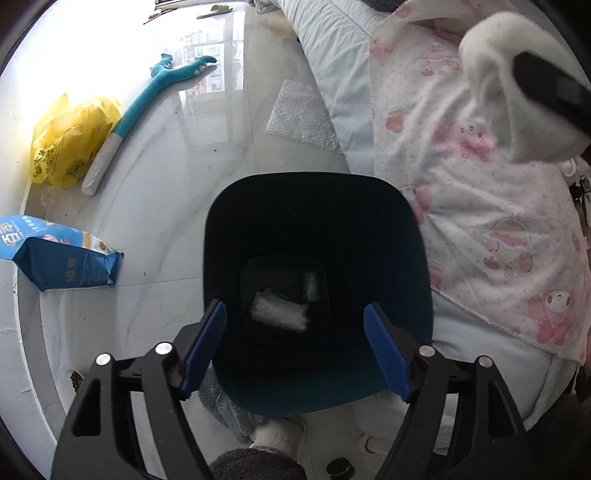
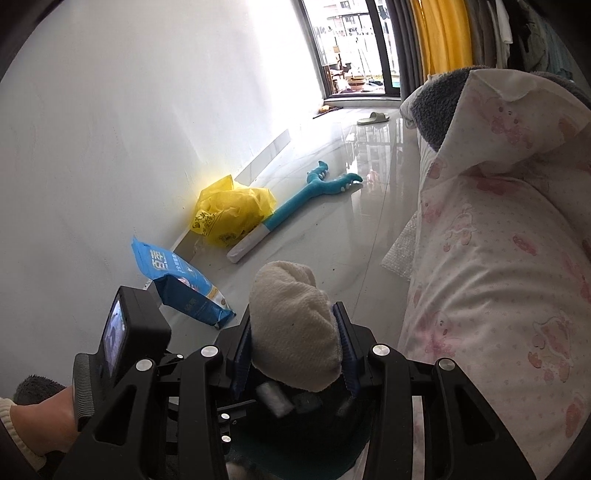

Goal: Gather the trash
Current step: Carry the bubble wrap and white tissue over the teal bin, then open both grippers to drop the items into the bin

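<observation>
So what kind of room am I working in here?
Most likely a bedroom at home: a bed with pink-patterned bedding, a slipper on the glossy tiled floor, and clothes hanging beside a yellow curtain.

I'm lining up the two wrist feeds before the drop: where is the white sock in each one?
Left wrist view: white sock at top right, above the bedding.
Right wrist view: lower centre, clamped in the right gripper.
Shared landmark: the yellow plastic bag against the wall.

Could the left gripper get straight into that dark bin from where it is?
Probably yes. The left gripper hangs open right above the bin, whose mouth is uncovered. Only a clear plastic scrap lies at the bottom.
</observation>
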A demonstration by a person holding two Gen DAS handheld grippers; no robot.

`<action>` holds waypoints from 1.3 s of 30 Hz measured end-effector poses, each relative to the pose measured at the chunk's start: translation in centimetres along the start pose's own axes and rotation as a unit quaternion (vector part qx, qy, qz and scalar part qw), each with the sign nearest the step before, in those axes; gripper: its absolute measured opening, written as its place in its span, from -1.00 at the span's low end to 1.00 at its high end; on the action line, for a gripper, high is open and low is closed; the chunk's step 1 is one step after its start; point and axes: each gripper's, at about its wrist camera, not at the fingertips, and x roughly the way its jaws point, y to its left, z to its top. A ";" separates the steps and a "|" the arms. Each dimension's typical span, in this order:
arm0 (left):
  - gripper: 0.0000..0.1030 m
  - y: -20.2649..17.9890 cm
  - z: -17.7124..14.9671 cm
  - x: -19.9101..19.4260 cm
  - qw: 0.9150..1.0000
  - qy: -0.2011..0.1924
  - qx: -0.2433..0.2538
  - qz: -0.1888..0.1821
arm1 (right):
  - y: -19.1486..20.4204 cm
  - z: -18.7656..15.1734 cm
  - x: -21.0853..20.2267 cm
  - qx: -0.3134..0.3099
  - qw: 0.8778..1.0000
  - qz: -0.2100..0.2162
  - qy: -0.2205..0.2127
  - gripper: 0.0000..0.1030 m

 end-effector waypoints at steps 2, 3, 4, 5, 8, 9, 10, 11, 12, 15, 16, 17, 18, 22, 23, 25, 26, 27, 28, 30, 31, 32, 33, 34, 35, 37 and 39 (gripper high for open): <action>0.57 0.7 -0.1 -0.4 1.000 -0.004 -0.006 0.000 | 0.2 -0.3 1.0 0.002 1.000 0.000 0.012 -0.19; 0.58 1.1 -0.1 -0.6 1.000 -0.007 -0.009 -0.001 | 0.4 -0.3 1.4 0.003 1.000 -0.001 0.018 -0.19; 0.59 1.3 -0.1 -0.8 1.000 -0.011 -0.010 -0.001 | 0.5 -0.4 2.1 0.004 1.000 -0.003 0.027 -0.19; 0.60 1.6 -0.2 -1.1 1.000 -0.016 -0.010 0.000 | 0.5 -0.5 2.6 0.004 0.999 -0.005 0.033 -0.19; 0.61 2.5 -0.2 -2.0 0.999 -0.032 -0.015 -0.004 | 1.0 -0.9 4.3 0.002 0.998 -0.013 0.055 -0.19; 0.62 2.7 -0.2 -2.2 0.999 -0.036 -0.017 -0.005 | 1.1 -1.0 4.8 0.002 0.998 -0.014 0.061 -0.20; 0.62 3.0 -0.2 -2.6 0.999 -0.042 -0.019 -0.005 | 1.1 -1.1 5.3 0.003 0.998 -0.016 0.068 -0.20; 0.63 3.2 -0.2 -2.8 0.999 -0.046 -0.020 -0.005 | 1.2 -1.3 5.9 0.003 0.997 -0.019 0.075 -0.20; 0.63 3.5 -0.2 -3.0 0.999 -0.050 -0.021 -0.005 | 1.2 -1.5 6.3 0.004 0.997 -0.020 0.080 -0.19; 0.64 4.2 -0.3 -4.0 0.997 -0.068 -0.023 0.001 | 1.2 -1.9 7.5 0.010 0.995 -0.023 0.095 -0.19; 0.64 4.4 -0.4 -4.3 0.997 -0.074 -0.024 -0.001 | 1.2 -2.0 7.8 0.012 0.995 -0.022 0.100 -0.19; 0.64 4.7 -0.4 -4.7 0.996 -0.082 -0.026 -0.002 | 1.2 -2.0 8.1 0.013 0.994 -0.022 0.104 -0.19; 0.64 5.0 -0.4 -5.2 0.995 -0.093 -0.028 -0.005 | 1.3 -2.1 8.5 0.015 0.994 -0.022 0.108 -0.19; 0.64 5.8 -0.5 -6.9 0.991 -0.129 -0.033 -0.005 | 1.2 -2.5 10.0 0.029 0.991 -0.019 0.127 -0.19; 0.64 6.0 -0.5 -7.4 0.990 -0.139 -0.034 -0.005 | 1.3 -2.6 10.3 0.031 0.991 -0.019 0.132 -0.19; 0.65 6.2 -0.5 -8.2 0.987 -0.156 -0.030 -0.003 | 1.4 -2.8 10.8 0.031 0.989 -0.020 0.140 -0.19; 0.65 6.3 -0.5 -8.5 0.986 -0.164 -0.027 -0.002 | 1.6 -2.9 11.1 0.030 0.989 -0.022 0.144 -0.19; 0.65 6.3 -0.5 -9.0 0.984 -0.175 -0.024 0.000 | 1.7 -2.9 11.3 0.029 0.988 -0.024 0.147 -0.18; 0.65 6.3 -0.5 -9.4 0.983 -0.182 -0.021 0.000 | 1.9 -3.0 11.5 0.026 0.988 -0.026 0.151 -0.18; 0.65 6.0 -0.6 -10.4 0.979 -0.202 -0.013 -0.002 | 2.1 -3.2 11.9 0.022 0.987 -0.030 0.158 -0.17; 0.65 6.0 -0.5 -10.8 0.978 -0.210 -0.010 -0.003 | 2.2 -3.3 12.1 0.021 0.986 -0.034 0.163 -0.17; 0.65 5.9 -0.5 -11.3 0.976 -0.219 -0.006 -0.005 | 2.2 -3.4 12.2 0.020 0.985 -0.037 0.166 -0.17; 0.65 5.7 -0.5 -11.8 0.974 -0.226 -0.003 -0.006 | 2.2 -3.5 12.5 0.020 0.985 -0.039 0.170 -0.11; 0.65 5.4 -0.5 -12.4 0.971 -0.238 0.001 -0.005 | 2.2 -3.7 12.7 0.019 0.983 -0.044 0.176 -0.04; 0.65 5.2 -0.4 -12.9 0.969 -0.246 0.004 -0.006 | 2.1 -3.8 12.8 0.018 0.983 -0.047 0.179 0.13; 0.65 4.6 -0.4 -13.9 0.964 -0.266 0.011 -0.011 | 2.0 -4.0 12.8 0.017 0.982 -0.055 0.181 0.20; 0.65 3.9 -0.4 -14.8 0.959 -0.284 0.019 -0.015 | 1.7 -4.1 12.6 0.021 0.981 -0.059 0.183 0.28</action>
